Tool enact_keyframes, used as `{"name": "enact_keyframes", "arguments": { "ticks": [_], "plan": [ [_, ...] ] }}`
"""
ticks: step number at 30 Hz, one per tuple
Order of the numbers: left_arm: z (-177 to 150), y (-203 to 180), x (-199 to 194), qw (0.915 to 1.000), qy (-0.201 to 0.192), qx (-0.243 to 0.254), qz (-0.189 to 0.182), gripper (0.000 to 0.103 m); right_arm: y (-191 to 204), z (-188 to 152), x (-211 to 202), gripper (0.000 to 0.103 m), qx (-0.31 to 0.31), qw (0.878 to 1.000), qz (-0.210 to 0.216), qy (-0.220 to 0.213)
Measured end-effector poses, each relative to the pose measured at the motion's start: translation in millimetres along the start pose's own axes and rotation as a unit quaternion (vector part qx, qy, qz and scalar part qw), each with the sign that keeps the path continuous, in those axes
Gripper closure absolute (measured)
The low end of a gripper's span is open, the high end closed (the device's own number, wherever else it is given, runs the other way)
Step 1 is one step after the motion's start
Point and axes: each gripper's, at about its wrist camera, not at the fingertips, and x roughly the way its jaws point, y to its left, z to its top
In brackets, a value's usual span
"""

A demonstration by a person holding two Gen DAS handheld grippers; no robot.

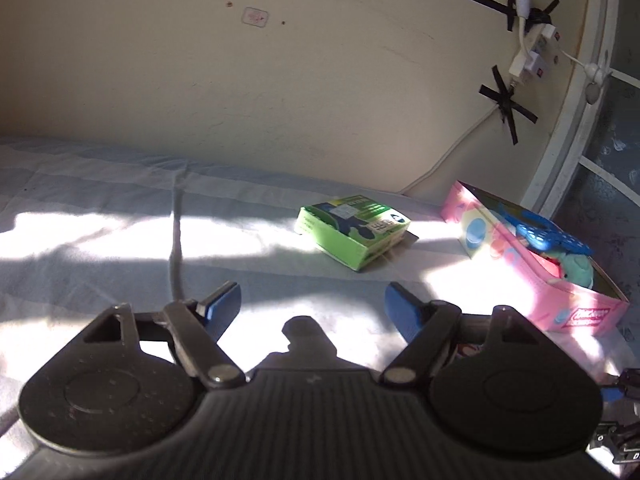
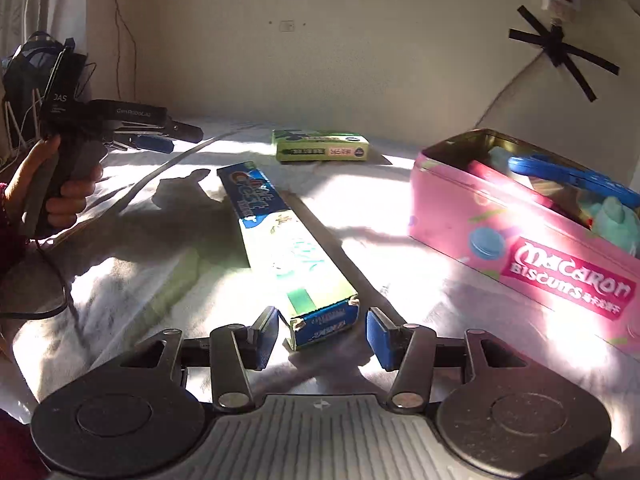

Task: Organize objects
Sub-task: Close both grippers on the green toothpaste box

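A long Crest toothpaste box (image 2: 284, 240) lies flat on the bed sheet. Its near end sits between the open fingers of my right gripper (image 2: 322, 334), with gaps on both sides. A small green box (image 2: 320, 145) lies further back; it also shows in the left wrist view (image 1: 354, 230). A pink Macaron Biscuits tin (image 2: 528, 248) stands open at the right, holding a blue object (image 2: 568, 178) and teal items; the tin also shows in the left wrist view (image 1: 532, 264). My left gripper (image 1: 312, 306) is open and empty above the sheet, and appears hand-held at the left in the right wrist view (image 2: 160, 140).
A wall (image 1: 240, 80) runs behind the bed, with a power strip and cable (image 1: 532, 48) taped to it. A white window frame (image 1: 576, 112) stands at the right. A black cable (image 2: 52, 280) trails at the left. Strong sunlight patches cover the sheet (image 1: 100, 232).
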Motion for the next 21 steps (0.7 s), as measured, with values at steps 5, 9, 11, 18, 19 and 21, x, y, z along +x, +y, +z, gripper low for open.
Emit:
{"name": "enact_keyframes", "arguments": {
  "ticks": [5, 9, 11, 18, 19, 21],
  "plan": [
    [-1, -64, 18, 0.9956, 0.023, 0.087, -0.029, 0.023, -13, -19, -19, 0.057, 0.057, 0.998, -0.003, -0.021],
    [-8, -72, 27, 0.9946, 0.041, 0.094, -0.016, 0.023, -9, -15, -13, 0.057, 0.056, 0.998, 0.012, -0.031],
    [-11, -68, 30, 0.9951, 0.052, 0.083, -0.011, 0.023, -4, -15, -13, 0.057, 0.051, 0.998, 0.016, -0.031],
    [-18, -63, 33, 0.9949, 0.077, 0.051, -0.040, 0.025, 1, -8, 12, 0.056, 0.043, 0.999, 0.025, -0.019],
    [-20, -64, 34, 0.9944, 0.081, 0.041, -0.054, 0.027, 3, -8, 14, 0.055, 0.040, 0.999, 0.023, -0.019],
    [-22, -67, 35, 0.9924, 0.091, 0.025, -0.079, 0.031, 3, -5, 17, 0.054, 0.037, 0.999, 0.020, -0.020]
  ]
}}
